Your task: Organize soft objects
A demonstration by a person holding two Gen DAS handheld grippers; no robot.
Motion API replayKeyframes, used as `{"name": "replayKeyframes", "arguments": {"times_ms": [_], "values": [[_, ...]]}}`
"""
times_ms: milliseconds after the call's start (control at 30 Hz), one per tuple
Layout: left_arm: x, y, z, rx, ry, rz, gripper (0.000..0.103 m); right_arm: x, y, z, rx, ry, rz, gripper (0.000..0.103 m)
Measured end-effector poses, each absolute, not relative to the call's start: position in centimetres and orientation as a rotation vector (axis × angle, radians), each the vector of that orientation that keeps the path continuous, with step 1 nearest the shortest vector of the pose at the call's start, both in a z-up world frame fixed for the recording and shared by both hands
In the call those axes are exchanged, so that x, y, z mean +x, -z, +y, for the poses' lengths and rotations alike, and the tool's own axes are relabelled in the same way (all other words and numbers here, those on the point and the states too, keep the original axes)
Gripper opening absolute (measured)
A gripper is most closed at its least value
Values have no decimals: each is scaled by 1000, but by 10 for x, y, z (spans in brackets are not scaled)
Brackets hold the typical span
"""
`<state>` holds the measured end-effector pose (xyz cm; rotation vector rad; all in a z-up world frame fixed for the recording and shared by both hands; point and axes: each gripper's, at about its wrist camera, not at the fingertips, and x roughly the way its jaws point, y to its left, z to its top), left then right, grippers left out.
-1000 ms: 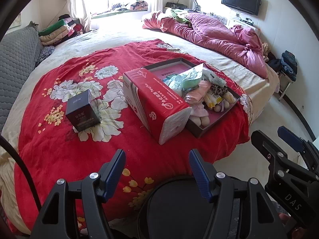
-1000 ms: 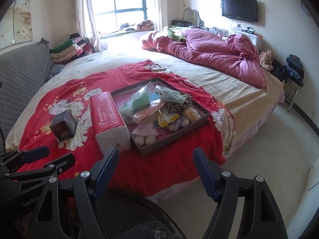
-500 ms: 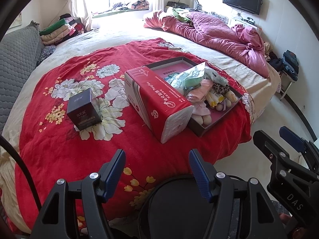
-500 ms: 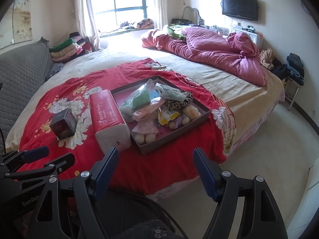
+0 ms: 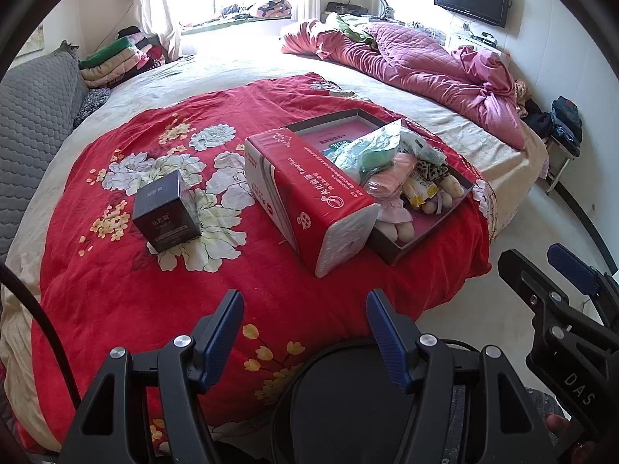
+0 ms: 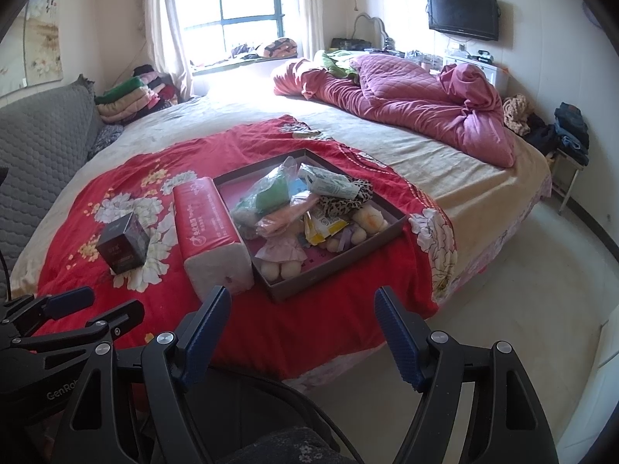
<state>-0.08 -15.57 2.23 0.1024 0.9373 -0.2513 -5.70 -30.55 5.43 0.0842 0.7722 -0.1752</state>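
Soft objects: a loose heap of bagged cloth pieces, a leopard-print fabric and small cream plush toys (image 6: 309, 208) lies inside the shallow dark cardboard tray with a pink floor (image 6: 400, 219), centre of the right wrist view.
Tray: sits on the red floral blanket (image 5: 116, 278) near the bed's foot edge, right of centre in the left wrist view.
Tissue pack: a long red plastic-wrapped pack (image 5: 309, 189) lies just beside the tray's left wall, seemingly touching it.
Dark box: a small black cube carton (image 5: 166, 212) stands well apart on a white flower, left of centre.
Left claw (image 5: 305, 332): wide open, holding nothing, at the bottom of the frame, short of the blanket's objects.
Right claw (image 6: 303, 332): also spread wide and empty, low in its frame, well clear of the tray.
Stage: the heap fits both an unsorted pile and items already gathered; which one I cannot tell.
Risk: slick bags may slip from a pinch; a grab into the heap could snag neighbours and drag them over the low wall.
Risk: the soft bedding yields, so pressing down could tip the tray toward the floor.
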Motion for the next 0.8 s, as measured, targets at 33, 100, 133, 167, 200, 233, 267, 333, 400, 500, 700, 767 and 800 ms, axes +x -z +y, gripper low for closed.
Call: {"name": "replayKeyframes", "arguments": {"times_ms": [33,100,133,167,200,233,267,333,400,500,700,767,800], "values": [[-1,-22,-156,102,251,937,65,-57,-54,-305,85,176,773,78],[-1,-22,-156,103,251,937,65,-57,-54,-306,85,175,773,78],[-1,-22,-155,104,251,938,65,-57,-54,-306,84,176,773,78],[-1,-22,-155,103,251,938,65,-57,-54,-306,84,175,773,78],[-1,-22,-155,103,249,937,65,-57,-54,-306,83,175,772,78],[-1,-23,-154,103,249,937,65,-57,-54,-306,84,175,772,78],[-1,-23,-154,103,249,937,65,-57,-54,-306,85,174,771,78],[-1,-22,-154,103,248,938,65,-57,-54,-305,85,175,771,78],[-1,-22,-155,104,248,939,65,-57,-54,-305,86,176,772,78],[-1,-22,-154,104,248,937,65,-57,-54,-305,84,176,771,78],[-1,-22,-154,106,245,939,65,-57,-54,-306,84,179,773,78],[-1,-22,-154,107,244,941,65,-57,-53,-306,85,178,775,78],[-2,-22,-153,108,242,941,65,-58,-53,-306,85,178,776,78]]}}
